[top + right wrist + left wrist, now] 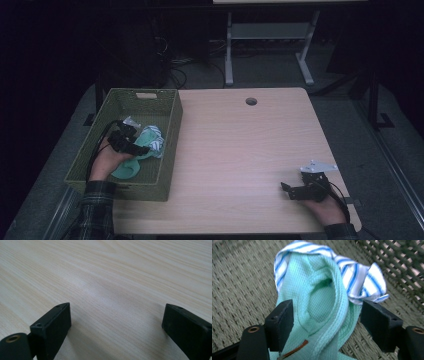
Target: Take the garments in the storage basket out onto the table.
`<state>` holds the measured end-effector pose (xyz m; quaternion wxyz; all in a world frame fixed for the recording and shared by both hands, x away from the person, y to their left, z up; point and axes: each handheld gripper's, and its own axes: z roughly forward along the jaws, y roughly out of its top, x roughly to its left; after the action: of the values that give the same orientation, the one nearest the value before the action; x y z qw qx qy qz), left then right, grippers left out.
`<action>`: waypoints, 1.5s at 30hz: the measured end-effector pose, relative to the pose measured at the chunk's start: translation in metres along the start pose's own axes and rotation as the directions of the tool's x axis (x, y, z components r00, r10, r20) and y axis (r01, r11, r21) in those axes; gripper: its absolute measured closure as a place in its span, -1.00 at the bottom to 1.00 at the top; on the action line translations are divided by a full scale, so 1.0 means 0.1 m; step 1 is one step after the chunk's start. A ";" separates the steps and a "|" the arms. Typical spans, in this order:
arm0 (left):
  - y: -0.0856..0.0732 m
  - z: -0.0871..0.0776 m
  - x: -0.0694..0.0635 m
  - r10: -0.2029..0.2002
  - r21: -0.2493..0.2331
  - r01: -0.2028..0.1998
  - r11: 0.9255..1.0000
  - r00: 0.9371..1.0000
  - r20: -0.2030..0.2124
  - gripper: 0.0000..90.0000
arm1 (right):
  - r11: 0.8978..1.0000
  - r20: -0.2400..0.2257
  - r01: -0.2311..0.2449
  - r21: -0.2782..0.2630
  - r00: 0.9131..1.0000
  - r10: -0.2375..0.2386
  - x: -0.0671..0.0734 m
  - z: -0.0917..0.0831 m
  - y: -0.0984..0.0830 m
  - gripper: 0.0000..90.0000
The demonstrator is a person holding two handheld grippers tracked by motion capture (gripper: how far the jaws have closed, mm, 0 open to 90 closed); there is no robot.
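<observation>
Left gripper view: we find a mint-green knit garment [324,307] with a blue-striped white cloth [359,277] bunched on the woven floor of the green basket [170,132]. Our left claw [327,322] is spread, straddling the garment, pads not pressing. Our right claw [115,325] rests spread over bare worktop [240,150], well apart from the basket.

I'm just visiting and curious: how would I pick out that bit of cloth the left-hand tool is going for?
Find the green woven basket at the left edge of the wooden table. Inside it, between the open left gripper jaws, lies the crumpled cloth: mint-green knit with a white, blue-striped edge, the one pale thing there.
</observation>
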<state>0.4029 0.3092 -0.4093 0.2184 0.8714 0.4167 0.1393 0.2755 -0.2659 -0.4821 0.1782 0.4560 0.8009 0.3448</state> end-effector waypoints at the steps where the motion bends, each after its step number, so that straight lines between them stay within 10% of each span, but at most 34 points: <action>1: -0.01 0.02 0.00 -0.002 0.013 0.002 1.000 1.000 -0.002 -0.35 | 1.000 0.000 -0.001 0.001 1.000 0.001 0.00 0.00 0.00 -0.82; 9: -0.03 0.03 0.02 -0.011 0.043 0.012 0.999 1.000 -0.007 -0.07 | 1.000 0.000 -0.001 0.001 1.000 0.001 0.00 0.00 0.00 -0.82; 18: -0.03 -0.04 0.02 -0.048 0.043 0.048 0.998 0.999 -0.002 0.80 | 1.000 0.000 -0.001 0.001 1.000 0.001 0.00 0.00 0.00 -0.82; 29: -0.01 -0.28 0.07 -0.105 -0.071 0.109 0.991 0.993 0.057 0.85 | 1.000 0.000 0.002 0.000 1.000 -0.002 0.00 0.00 0.00 -0.82; 45: 0.03 -0.63 0.06 -0.153 -0.232 0.184 0.955 0.977 0.146 0.85 | 1.000 0.000 0.001 0.001 1.000 -0.001 0.00 0.00 0.00 -0.82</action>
<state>0.3822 0.3293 -0.3530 0.3608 0.8062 0.4546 0.1148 0.2755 -0.2659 -0.4821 0.1781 0.4556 0.8013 0.3444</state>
